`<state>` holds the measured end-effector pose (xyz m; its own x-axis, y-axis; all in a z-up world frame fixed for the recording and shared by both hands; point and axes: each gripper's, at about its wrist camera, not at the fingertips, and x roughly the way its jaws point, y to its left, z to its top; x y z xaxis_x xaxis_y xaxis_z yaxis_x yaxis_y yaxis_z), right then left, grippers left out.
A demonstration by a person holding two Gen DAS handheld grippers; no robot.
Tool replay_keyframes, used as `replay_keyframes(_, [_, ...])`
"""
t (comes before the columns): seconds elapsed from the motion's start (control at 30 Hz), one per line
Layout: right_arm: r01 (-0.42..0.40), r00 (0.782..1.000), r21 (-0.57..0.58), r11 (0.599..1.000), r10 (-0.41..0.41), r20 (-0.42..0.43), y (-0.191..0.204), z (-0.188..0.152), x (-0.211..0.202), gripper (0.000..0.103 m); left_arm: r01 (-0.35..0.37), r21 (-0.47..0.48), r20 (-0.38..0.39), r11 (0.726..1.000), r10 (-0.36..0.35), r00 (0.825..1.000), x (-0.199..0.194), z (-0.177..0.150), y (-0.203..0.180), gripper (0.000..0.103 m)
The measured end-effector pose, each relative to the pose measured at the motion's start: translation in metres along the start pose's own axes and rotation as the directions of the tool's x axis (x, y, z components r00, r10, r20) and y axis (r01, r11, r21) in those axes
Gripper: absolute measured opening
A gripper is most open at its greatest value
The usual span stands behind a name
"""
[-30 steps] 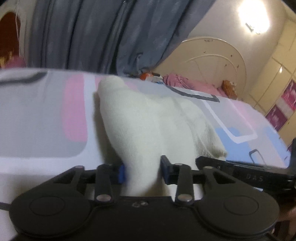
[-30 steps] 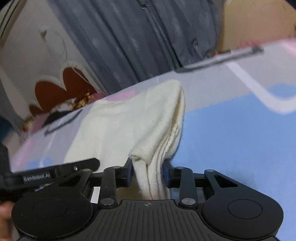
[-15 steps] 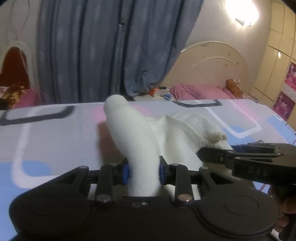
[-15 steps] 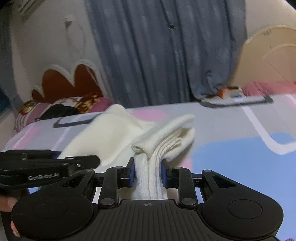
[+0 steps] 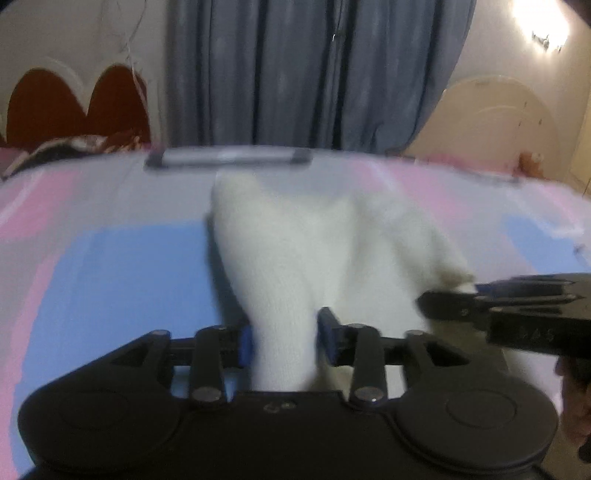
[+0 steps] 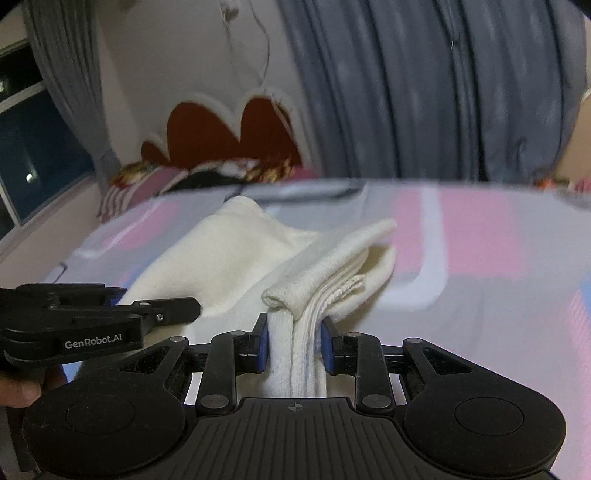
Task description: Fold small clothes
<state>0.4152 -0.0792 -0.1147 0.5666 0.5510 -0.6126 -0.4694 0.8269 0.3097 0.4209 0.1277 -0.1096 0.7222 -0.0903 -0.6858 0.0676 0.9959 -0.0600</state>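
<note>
The cream garment (image 6: 236, 254) lies mid-frame on the bed (image 6: 480, 258), long axis running away from both grippers; left gripper (image 5: 284, 339) and right gripper (image 6: 293, 341) each clench a near edge (equally close).

A bedsheet patterned in pink, blue and grey blocks (image 5: 110, 266) covers the foreground surface. Behind it hang long blue-grey pleated curtains (image 5: 295, 74) against a cream wall, flanked by a dark red scalloped headboard (image 6: 229, 129) and a cream arched headboard (image 5: 491, 114). A bright wall lamp (image 5: 539, 18) glows upper right, and a dark window (image 6: 33, 147) sits at left.
</note>
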Motion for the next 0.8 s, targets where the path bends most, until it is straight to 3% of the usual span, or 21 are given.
replay_keyframes(0.17, [-0.006,1.0,0.121,0.993,0.005,0.01,-0.018,-0.025,0.003,0.027,-0.033,-0.004,0.007,0.999,0.033,0.999,-0.007,-0.008,0.008,0.065])
replay_keyframes(0.37, [0.022,1.0,0.114,0.993,-0.023,0.005,-0.015,-0.022,0.002,0.027,-0.027,-0.091,0.002,0.995,0.027,1.0,-0.02,-0.008,0.031,0.067])
replay_keyframes(0.43, [0.021,0.999,0.126,0.992,-0.024,0.022,-0.013,-0.018,-0.01,0.027,-0.017,-0.112,0.072,0.994,0.025,0.997,-0.04,-0.007,0.034,0.066])
replay_keyframes(0.47, [-0.008,0.997,0.137,0.991,-0.002,0.076,-0.014,-0.015,-0.026,0.027,0.009,-0.102,0.128,0.995,0.004,0.992,-0.05,-0.003,0.034,0.073])
replay_keyframes(0.53, [-0.078,0.985,0.11,0.991,0.06,0.161,-0.011,-0.005,-0.047,0.027,0.055,-0.07,0.189,0.996,-0.041,0.981,-0.056,0.009,0.029,0.073])
replay_keyframes(0.6, [-0.059,0.986,0.035,0.998,0.053,0.159,0.001,0.012,-0.038,0.027,0.064,-0.05,0.141,0.997,-0.056,0.988,-0.039,0.022,0.021,0.068])
replay_keyframes(0.63, [-0.034,0.99,-0.001,0.999,0.034,0.14,0.006,0.019,-0.026,0.027,0.067,-0.054,0.107,0.996,-0.061,0.992,-0.028,0.026,0.018,0.058])
replay_keyframes(0.67, [-0.005,0.993,-0.037,0.999,0.009,0.114,0.011,0.023,-0.013,0.023,0.08,-0.068,0.07,0.994,-0.075,0.995,-0.017,0.028,0.016,0.055])
replay_keyframes(0.77, [0.101,0.995,-0.069,0.993,-0.1,0.008,0.007,0.023,0.024,0.007,0.107,-0.064,0.032,0.992,-0.105,0.994,-0.003,0.02,0.011,0.056])
replay_keyframes(0.8, [0.112,0.994,-0.075,0.991,-0.112,0.005,0.004,0.02,0.026,0.007,0.103,-0.057,0.014,0.993,-0.103,0.995,0.001,0.017,0.01,0.056])
